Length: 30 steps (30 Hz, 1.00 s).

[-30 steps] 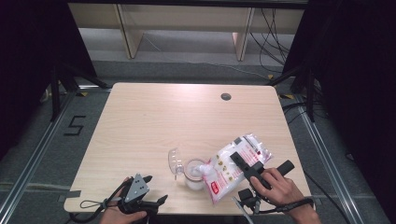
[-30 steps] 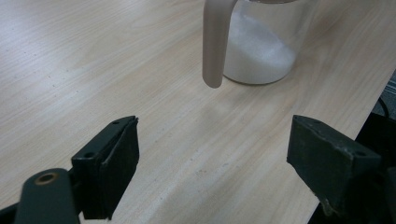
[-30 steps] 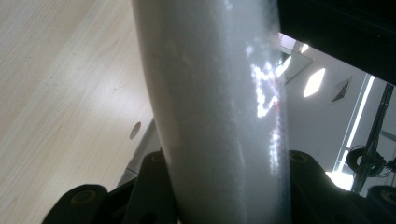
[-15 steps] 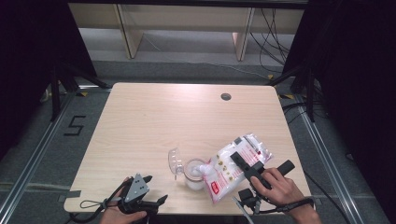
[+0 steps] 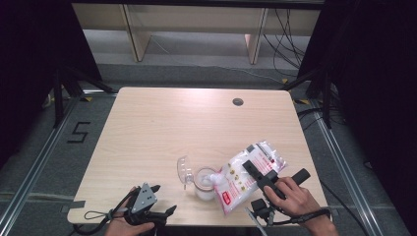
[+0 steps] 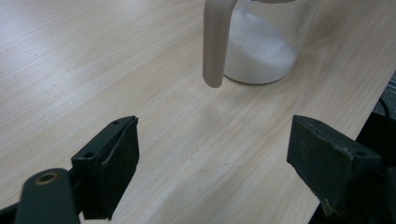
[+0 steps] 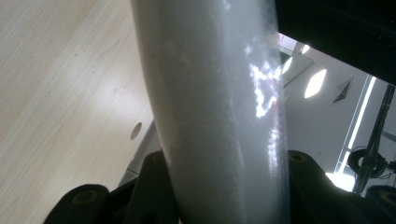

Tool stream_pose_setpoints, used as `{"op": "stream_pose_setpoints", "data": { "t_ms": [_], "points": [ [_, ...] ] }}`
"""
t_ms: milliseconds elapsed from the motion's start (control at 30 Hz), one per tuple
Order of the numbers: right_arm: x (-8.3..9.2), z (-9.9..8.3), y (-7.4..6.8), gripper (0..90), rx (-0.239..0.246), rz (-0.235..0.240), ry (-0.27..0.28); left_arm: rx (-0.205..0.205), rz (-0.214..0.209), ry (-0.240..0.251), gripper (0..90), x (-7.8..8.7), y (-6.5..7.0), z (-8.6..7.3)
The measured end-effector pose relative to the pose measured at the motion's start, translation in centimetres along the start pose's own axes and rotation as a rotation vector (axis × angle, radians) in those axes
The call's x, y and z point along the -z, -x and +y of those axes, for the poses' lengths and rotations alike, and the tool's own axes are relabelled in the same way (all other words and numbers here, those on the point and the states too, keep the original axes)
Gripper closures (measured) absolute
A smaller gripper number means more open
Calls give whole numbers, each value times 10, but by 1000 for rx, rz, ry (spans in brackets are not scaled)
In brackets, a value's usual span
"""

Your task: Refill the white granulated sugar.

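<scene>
A clear glass jar (image 5: pixel 204 183) partly filled with white grains stands near the table's front edge, its hinged lid (image 5: pixel 184 169) swung open to the left. My right gripper (image 5: pixel 255 168) is shut on a clear bag of white grains (image 5: pixel 248 172) with red print, tilted so its lower corner meets the jar's mouth. In the right gripper view the bag (image 7: pixel 219 107) bulges up between both jaws. My left gripper (image 5: pixel 164 198) lies open at the front left edge. In its own view the jar (image 6: pixel 261 46) and a beige clasp (image 6: pixel 215 42) sit ahead of the open left gripper (image 6: pixel 212 158).
The light wooden table (image 5: pixel 162 128) has a round cable hole (image 5: pixel 238 102) near its far right side. Black frame legs and cables stand on the floor behind and beside it. A floor marking (image 5: pixel 78 132) lies to the left.
</scene>
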State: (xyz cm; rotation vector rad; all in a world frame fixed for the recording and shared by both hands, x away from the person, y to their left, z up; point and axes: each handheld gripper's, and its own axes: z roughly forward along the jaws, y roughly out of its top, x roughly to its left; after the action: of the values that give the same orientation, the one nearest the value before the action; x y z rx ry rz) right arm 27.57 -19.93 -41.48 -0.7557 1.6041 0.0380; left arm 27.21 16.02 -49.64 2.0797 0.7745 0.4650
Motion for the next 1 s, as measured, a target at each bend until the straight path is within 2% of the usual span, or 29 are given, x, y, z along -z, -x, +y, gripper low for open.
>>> {"op": "stream_pose_setpoints", "data": {
  "t_ms": [100,133,167,200,433,500,533,633,867,900,1000],
  "points": [
    [0,0,0,698,-2,0,0,0,0,0,166,0,0,0],
    [0,0,0,698,-2,0,-2,21,-7,16,165,-1,1,0],
    [0,-1,0,698,-8,1,-2,18,-5,14,165,-1,1,0],
    [1,-1,0,698,-13,-1,-3,56,-9,18,165,-1,3,-1],
    [1,-1,1,699,-19,-2,-1,58,-8,22,165,-1,3,-1],
    [1,-1,1,699,-19,-5,0,38,-2,23,165,-1,2,0],
    [1,-1,1,700,-19,-6,1,62,-9,28,165,-2,3,-1],
    [1,-1,1,699,-19,-4,0,65,-7,32,165,-2,3,-1],
    [2,-1,1,700,-21,-10,5,31,1,25,165,-1,1,0],
    [2,-1,1,700,-22,-10,5,66,-5,31,165,-2,3,-1],
    [1,-1,1,701,-21,-7,5,67,-5,33,165,-2,3,-1]
  ]
}}
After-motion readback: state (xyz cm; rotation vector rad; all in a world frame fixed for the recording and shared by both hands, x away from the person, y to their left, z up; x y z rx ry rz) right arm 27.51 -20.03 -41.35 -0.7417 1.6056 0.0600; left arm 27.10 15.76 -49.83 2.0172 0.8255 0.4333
